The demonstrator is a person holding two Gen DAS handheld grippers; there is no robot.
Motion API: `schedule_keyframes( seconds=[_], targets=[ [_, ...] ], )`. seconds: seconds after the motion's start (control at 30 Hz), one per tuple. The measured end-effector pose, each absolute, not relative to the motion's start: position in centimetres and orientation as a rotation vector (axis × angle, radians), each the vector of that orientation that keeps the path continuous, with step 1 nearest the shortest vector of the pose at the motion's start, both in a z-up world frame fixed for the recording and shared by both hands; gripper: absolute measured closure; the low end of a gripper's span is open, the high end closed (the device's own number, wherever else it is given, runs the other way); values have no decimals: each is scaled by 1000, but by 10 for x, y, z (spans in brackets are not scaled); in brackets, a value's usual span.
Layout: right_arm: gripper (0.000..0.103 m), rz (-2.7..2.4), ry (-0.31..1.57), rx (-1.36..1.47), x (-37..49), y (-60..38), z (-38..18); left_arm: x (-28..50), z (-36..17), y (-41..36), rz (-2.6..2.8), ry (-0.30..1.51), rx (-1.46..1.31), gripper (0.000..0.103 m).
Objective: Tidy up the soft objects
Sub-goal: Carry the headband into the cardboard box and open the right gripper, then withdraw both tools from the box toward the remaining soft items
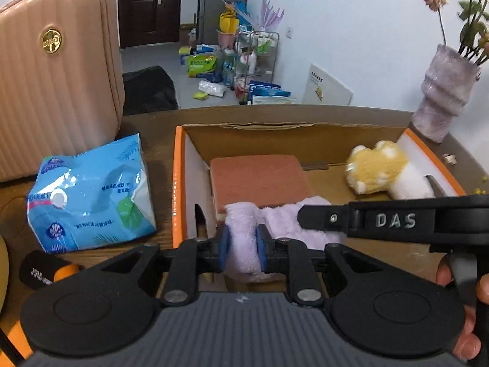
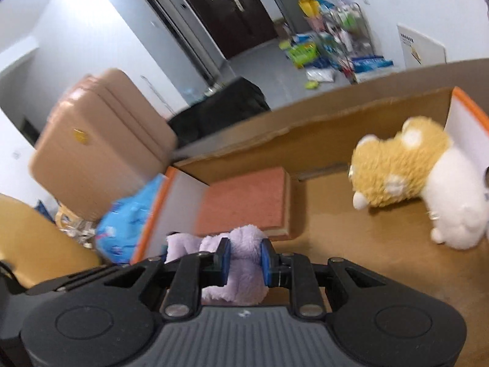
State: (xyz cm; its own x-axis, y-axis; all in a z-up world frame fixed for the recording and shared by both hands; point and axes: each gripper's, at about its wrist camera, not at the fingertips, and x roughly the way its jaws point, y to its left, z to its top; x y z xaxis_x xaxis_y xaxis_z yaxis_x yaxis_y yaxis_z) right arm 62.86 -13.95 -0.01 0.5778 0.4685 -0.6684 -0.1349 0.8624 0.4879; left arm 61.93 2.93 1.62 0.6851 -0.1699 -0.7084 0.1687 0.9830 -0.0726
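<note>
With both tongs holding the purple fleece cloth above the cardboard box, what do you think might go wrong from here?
1. Each tongs pinches only a small bunch of the purple fleece cloth, left tongs and right tongs alike; the fleece might slip free.
2. The cloth hangs over the orange sponge and may land draped on it rather than on the box floor.
3. The right wrist view is blurred by motion; a swing could bump the plush toy or the cardboard box wall.

Right tongs (image 2: 243, 259) pinch lilac fleece (image 2: 241, 272) – over cardboard box (image 2: 336, 232)
</note>
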Motion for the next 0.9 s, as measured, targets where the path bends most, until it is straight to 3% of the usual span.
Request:
schedule_keyframes(
  seconds=[0.07,0.23,0.3,0.43,0.5,0.7,0.77,0.9],
  targets=[
    [82,333,889,403,631,-136,-5,615,15,30,-221,774,13,74],
    [75,311,893,331,633,-125,-9,602,21,34,-229,770,-4,70],
    [57,309,899,295,630,-120,-3,594,27,35,-226,767,3,70],
    [53,305,859,267,614,-130,29,573,51,44,-223,751,-4,64],
    [46,299,831,238,598,-141,50,555,69,48,-211,725,9,60],
    [22,290,684,76,517,-183,115,484,111,62,-171,629,36,33],
    [19,271,632,37,487,-198,130,454,117,64,-149,592,50,19],
    [14,279,560,19,424,-221,143,390,118,61,-128,515,94,10]
  ],
)
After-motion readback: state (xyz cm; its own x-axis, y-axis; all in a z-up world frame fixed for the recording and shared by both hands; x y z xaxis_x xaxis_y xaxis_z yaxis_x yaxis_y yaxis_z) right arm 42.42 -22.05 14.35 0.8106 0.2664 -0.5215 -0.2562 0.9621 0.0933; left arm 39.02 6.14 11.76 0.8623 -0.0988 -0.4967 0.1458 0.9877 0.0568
